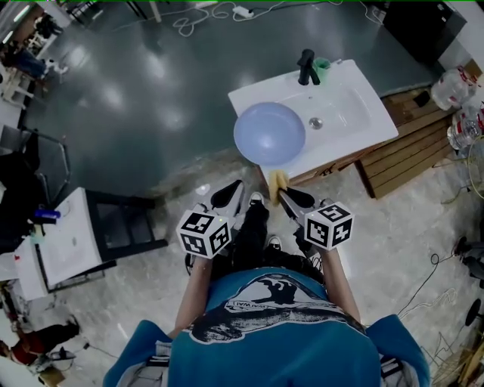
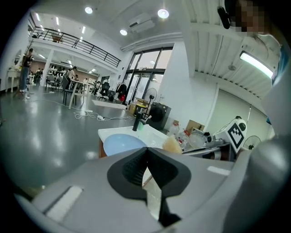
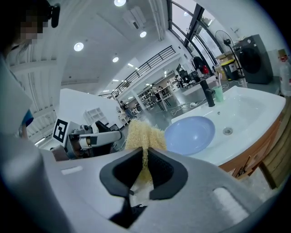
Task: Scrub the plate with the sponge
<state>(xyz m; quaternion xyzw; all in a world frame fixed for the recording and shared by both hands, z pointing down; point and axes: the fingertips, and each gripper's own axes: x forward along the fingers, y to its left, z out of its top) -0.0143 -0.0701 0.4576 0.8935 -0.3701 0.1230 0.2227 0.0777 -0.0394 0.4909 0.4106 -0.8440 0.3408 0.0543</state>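
Note:
A light-blue plate [image 1: 269, 133] lies on the front left part of the white sink [image 1: 355, 113], overhanging its edge. My right gripper [image 1: 291, 198] is shut on a yellow sponge [image 1: 277, 182], just short of the plate's near rim. In the right gripper view the sponge [image 3: 142, 134] sticks up between the jaws of my right gripper [image 3: 146, 152], with the plate [image 3: 190, 134] beyond it. My left gripper [image 1: 227, 195] hangs beside it, shut and empty. The left gripper view shows the shut left gripper [image 2: 146, 150], the plate [image 2: 122, 144] and the sponge [image 2: 173, 145] ahead.
A black faucet [image 1: 307, 66] and a green cup [image 1: 323, 66] stand at the sink's back edge. Wooden slats [image 1: 408, 151] and plastic bottles [image 1: 457, 87] are at the right. A second white sink unit [image 1: 64, 242] stands at the left. Cables [image 1: 204, 19] lie on the floor.

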